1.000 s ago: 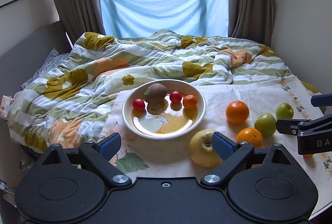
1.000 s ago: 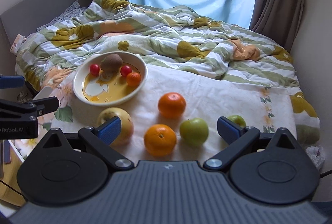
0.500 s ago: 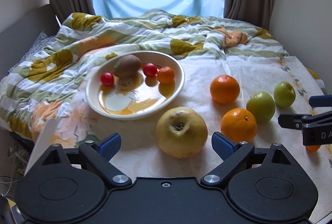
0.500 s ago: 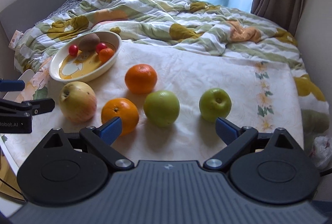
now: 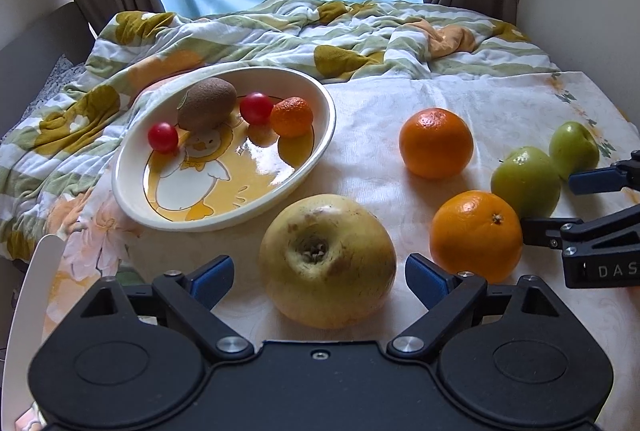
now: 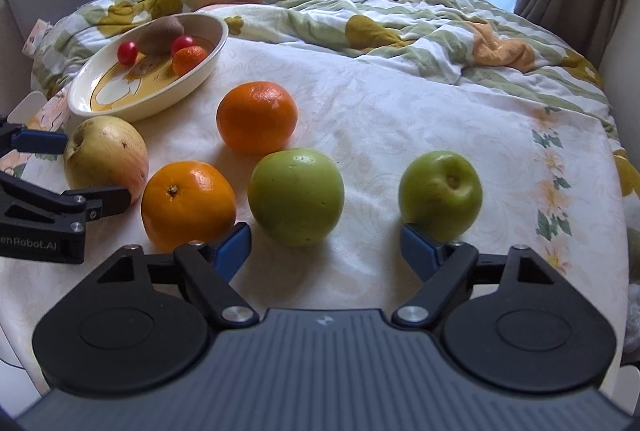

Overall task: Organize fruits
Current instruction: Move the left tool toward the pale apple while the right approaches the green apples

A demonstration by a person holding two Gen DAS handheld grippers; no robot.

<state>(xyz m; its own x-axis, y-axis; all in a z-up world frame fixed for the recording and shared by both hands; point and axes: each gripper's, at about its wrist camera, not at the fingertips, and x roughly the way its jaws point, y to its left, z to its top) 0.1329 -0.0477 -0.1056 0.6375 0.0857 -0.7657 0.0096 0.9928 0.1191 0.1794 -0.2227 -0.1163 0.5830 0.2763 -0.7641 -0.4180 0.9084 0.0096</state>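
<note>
left tool (image 5: 319, 276) | wide, narrowing | yellow apple (image 5: 327, 260) between, untouched

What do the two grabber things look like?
The left gripper is black, with two round discs, silver screws and blue fingertips. The right gripper has a grey ribbed body, the same black arms and blue tips. White letters mark their sides.

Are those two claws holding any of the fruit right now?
No, neither. The left gripper stands open around the yellow apple without touching; the right gripper, jaws just closing, is open before a green apple.
</note>
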